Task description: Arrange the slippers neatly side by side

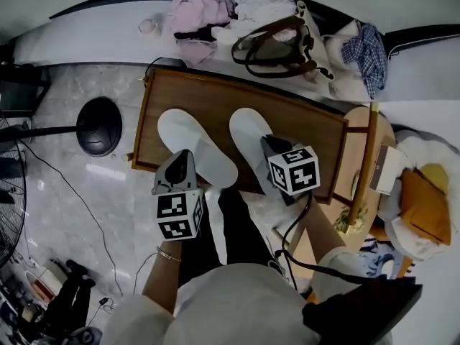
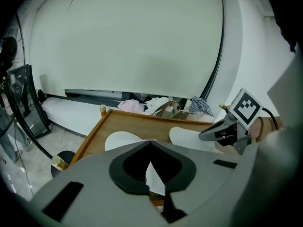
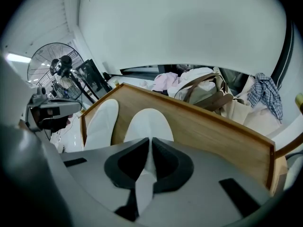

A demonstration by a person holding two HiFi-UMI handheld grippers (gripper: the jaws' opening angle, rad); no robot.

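Closest, the left hand-held gripper point(image 1: 183, 157) pinches the left slipper point(image 1: 188, 136) at its heel, and the right hand-held gripper point(image 1: 266, 142) pinches the right slipper point(image 1: 250, 136). Both slippers lie near each other on the wooden tabletop point(image 1: 215, 95), not quite parallel. Aligning seems underway; next, swing the heels level. Its raised rim point(image 1: 143, 124) is close at the left, with bare wood beyond the toes.

No word, number or brand name can be read anywhere in these views. The only sign-like marks are the black-and-white square patterns on the cubes of the left tool point(image 1: 185, 154) and the right tool point(image 1: 266, 139), and they carry no letters or digits.
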